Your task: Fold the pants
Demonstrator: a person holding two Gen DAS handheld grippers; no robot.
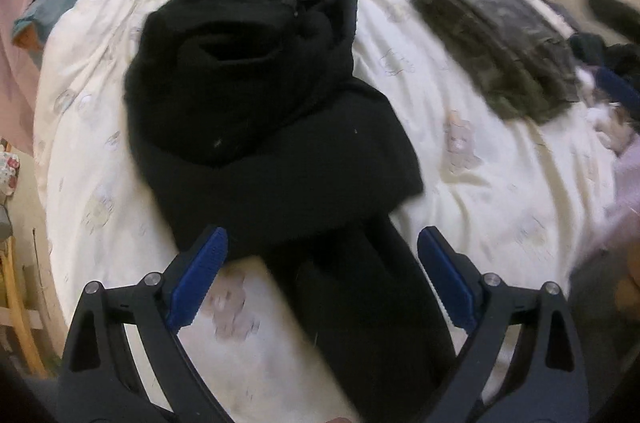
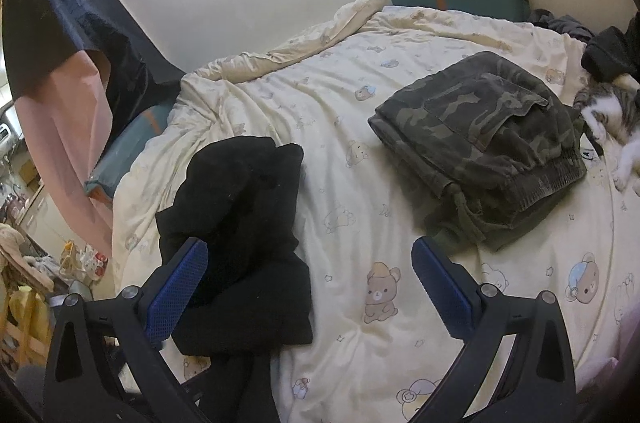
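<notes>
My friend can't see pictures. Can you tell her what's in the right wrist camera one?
A crumpled pair of black pants lies on a cream bedspread printed with little bears, next to a folded pair of green camouflage pants. The right gripper hovers in front with its blue jaws open and empty. A grey-and-white cat lies at the right edge.

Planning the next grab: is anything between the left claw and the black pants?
Nothing visible. The open left claw hovers straight over the black pants on the duvet; the camouflage pants lie off to the side.
</notes>
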